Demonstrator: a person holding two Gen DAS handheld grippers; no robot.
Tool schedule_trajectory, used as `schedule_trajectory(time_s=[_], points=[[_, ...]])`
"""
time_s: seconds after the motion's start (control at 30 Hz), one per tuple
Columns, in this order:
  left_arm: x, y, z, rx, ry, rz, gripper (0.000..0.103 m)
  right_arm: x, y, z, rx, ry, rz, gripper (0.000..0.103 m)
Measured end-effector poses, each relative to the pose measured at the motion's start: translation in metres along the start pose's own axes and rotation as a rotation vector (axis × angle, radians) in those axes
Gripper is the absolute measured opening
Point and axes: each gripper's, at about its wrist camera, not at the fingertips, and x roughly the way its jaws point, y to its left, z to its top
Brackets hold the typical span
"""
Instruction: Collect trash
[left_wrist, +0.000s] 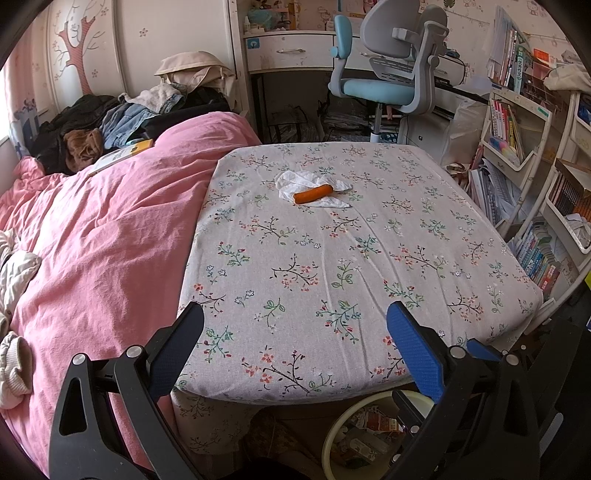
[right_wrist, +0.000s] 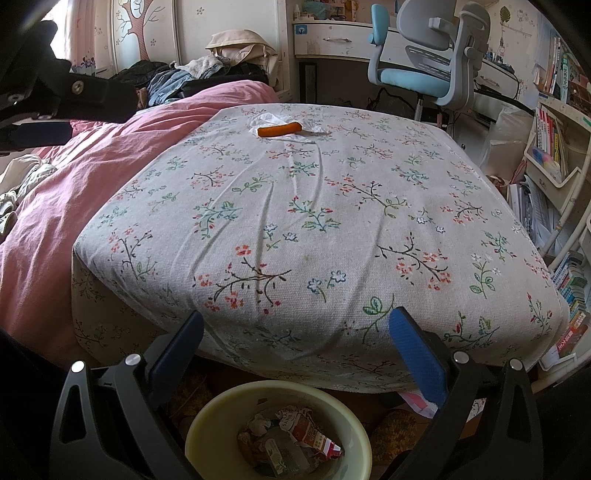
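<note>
An orange carrot-like piece (left_wrist: 313, 194) lies on a crumpled white tissue (left_wrist: 295, 182) at the far middle of the floral-covered table (left_wrist: 332, 277); both also show in the right wrist view, the orange piece (right_wrist: 279, 129) on the tissue (right_wrist: 266, 119). A pale yellow bin (right_wrist: 207, 424) with wrappers inside stands on the floor below the table's near edge; its rim shows in the left view (left_wrist: 334, 428). My left gripper (left_wrist: 295, 350) is open and empty over the near edge. My right gripper (right_wrist: 295, 354) is open and empty above the bin.
A pink quilt (left_wrist: 103, 236) covers the bed at left, with piled clothes (left_wrist: 110, 122) behind. A grey and blue desk chair (left_wrist: 388, 74) and desk stand beyond the table. Bookshelves (left_wrist: 517, 147) crowd the right side. The left gripper's arm (right_wrist: 55, 96) shows at the right view's upper left.
</note>
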Motion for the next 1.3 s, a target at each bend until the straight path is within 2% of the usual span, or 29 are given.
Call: schedule_trajectory(time_s=[1.3], points=[[-0.0002,-0.0029,-0.0031,-0.002,0.002,-0.002,0.096,0.0003,0.0010,0.0003,0.002,-0.002,0.003,0.097]])
